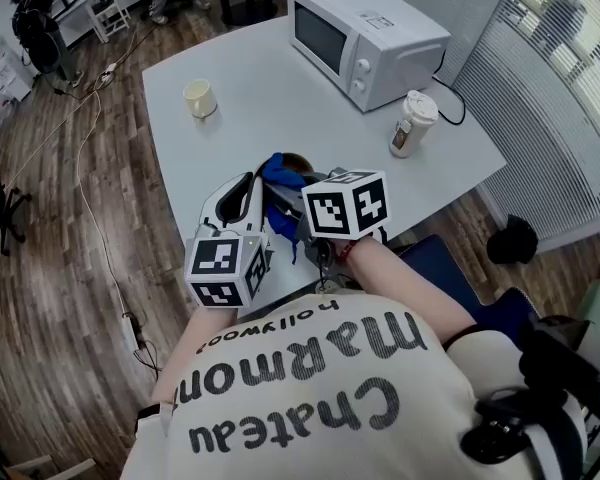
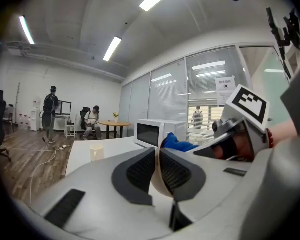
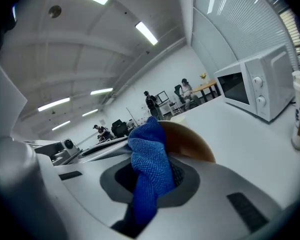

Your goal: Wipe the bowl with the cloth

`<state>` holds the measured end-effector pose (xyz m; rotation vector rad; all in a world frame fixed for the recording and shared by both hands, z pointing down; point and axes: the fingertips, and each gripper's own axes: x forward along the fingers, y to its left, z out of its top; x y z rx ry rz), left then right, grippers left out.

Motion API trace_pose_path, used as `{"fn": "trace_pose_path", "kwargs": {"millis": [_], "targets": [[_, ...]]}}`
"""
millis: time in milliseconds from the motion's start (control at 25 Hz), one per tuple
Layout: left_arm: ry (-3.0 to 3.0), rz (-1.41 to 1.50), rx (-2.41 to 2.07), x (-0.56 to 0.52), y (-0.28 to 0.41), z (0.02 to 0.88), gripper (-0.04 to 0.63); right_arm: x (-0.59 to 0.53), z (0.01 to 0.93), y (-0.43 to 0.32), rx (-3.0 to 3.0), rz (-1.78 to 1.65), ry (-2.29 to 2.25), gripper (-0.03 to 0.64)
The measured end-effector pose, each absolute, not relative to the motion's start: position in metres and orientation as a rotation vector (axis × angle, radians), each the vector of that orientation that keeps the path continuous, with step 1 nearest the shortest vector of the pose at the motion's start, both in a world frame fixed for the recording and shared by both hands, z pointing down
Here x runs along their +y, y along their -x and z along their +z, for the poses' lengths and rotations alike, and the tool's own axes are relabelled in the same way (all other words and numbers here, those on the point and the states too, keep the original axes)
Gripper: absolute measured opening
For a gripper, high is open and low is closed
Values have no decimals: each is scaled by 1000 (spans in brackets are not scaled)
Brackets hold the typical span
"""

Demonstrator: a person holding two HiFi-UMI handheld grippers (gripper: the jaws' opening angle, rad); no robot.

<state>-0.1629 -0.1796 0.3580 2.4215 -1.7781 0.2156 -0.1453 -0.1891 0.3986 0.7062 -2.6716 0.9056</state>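
Note:
A bowl (image 2: 162, 186), cream outside and brown inside (image 3: 190, 143), is held up over the near edge of the white table (image 1: 280, 98). My left gripper (image 2: 159, 171) is shut on the bowl's thin rim, with a pad on each side of it. My right gripper (image 3: 152, 176) is shut on a blue cloth (image 3: 149, 169) that bunches up between the pads and lies against the bowl's inside. In the head view the cloth (image 1: 280, 173) and a sliver of the bowl (image 1: 296, 158) show past the marker cubes (image 1: 345, 205); the right jaws are hidden beneath their cube.
A white microwave (image 1: 365, 38) stands at the table's far right, with a lidded paper cup (image 1: 412, 123) in front of it. A cream mug (image 1: 199, 97) sits at the far left. Cables run over the wooden floor (image 1: 90, 198). People are at desks far behind.

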Motion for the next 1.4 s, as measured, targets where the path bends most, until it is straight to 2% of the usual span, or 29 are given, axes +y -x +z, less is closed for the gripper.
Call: {"fn": "trace_pose_path", "kwargs": {"millis": [720, 1040, 1400], "targets": [[-2479, 263, -1699, -177, 152, 365, 34, -190, 429, 147, -2588, 857, -723, 48], [-2486, 276, -1677, -174, 146, 369, 38, -193, 451, 128, -2495, 742, -829, 48], [-2430, 277, -1691, -172, 155, 379, 40, -205, 454, 104, -2440, 782, -976, 48]]}}
